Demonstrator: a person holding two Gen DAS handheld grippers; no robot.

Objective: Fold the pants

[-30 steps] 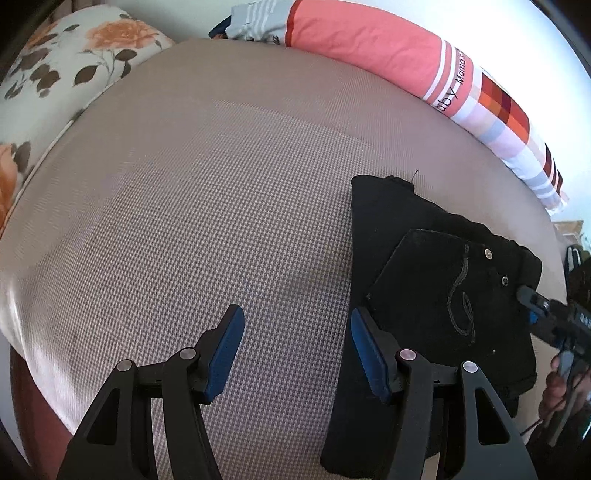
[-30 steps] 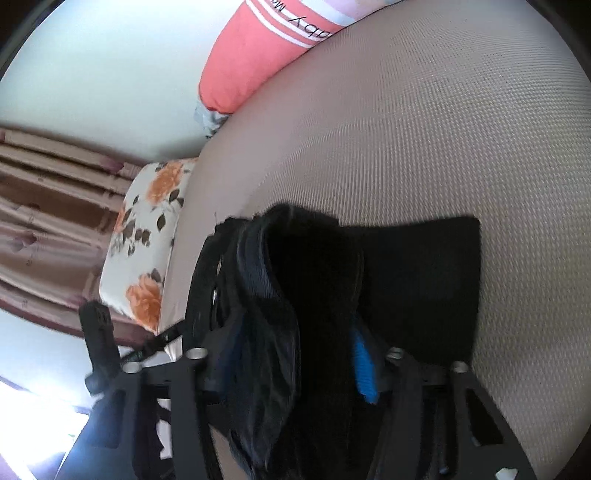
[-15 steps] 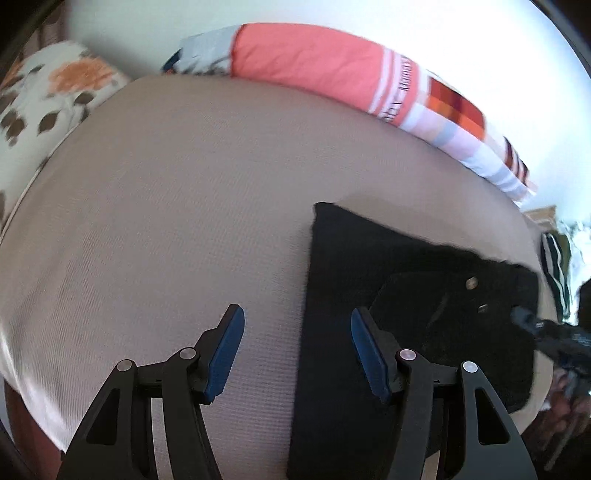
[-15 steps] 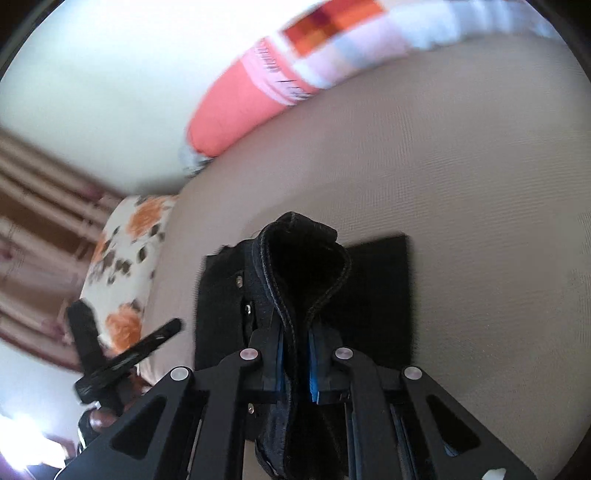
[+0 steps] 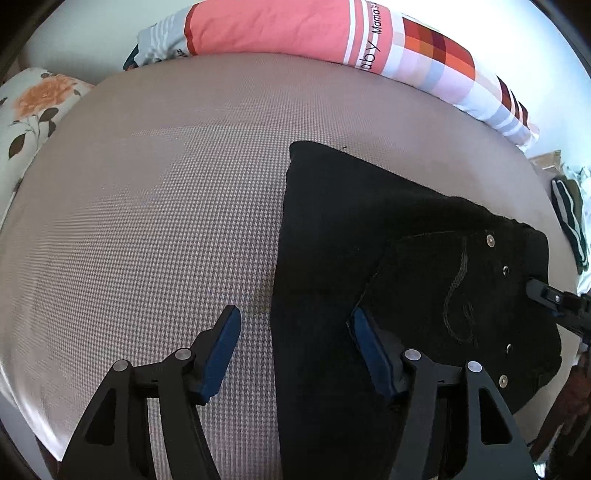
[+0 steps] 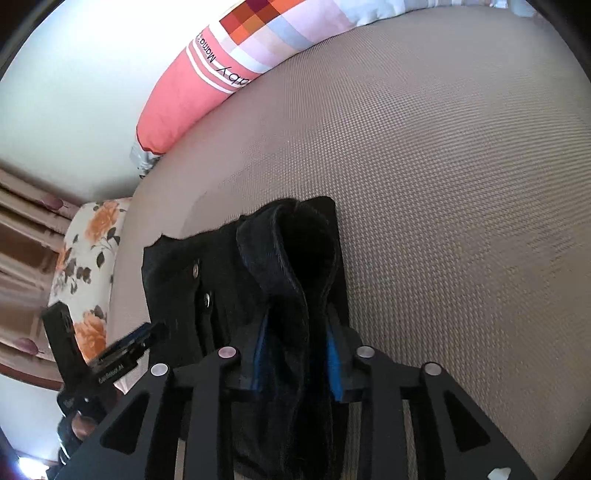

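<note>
Black pants (image 5: 369,240), folded, lie on the right half of the bed, back pocket and rivets facing up. My left gripper (image 5: 295,332) hovers over their left edge, which runs below and between the fingers untouched; the jaws are opening and hold nothing. Its fingertips show in the right wrist view as the left gripper (image 6: 105,321). My right gripper (image 6: 295,354) has a raised fold of the pants (image 6: 177,280) between its blue pads; the jaws are opening, with the cloth still filling the gap. One tip of the right gripper (image 5: 546,291) reaches the waistband.
The taupe woven bed cover (image 5: 147,221) stretches left and back. A long pink and checked bolster (image 5: 295,29) lies along the far wall. A floral pillow (image 5: 29,110) sits at the left corner, and striped clothes (image 5: 569,221) lie beyond the right edge.
My left gripper has slid toward the pants, so their edge now lies between its fingers. The right gripper pinched tight on the raised fold, then widened again, and tilted up a little.
</note>
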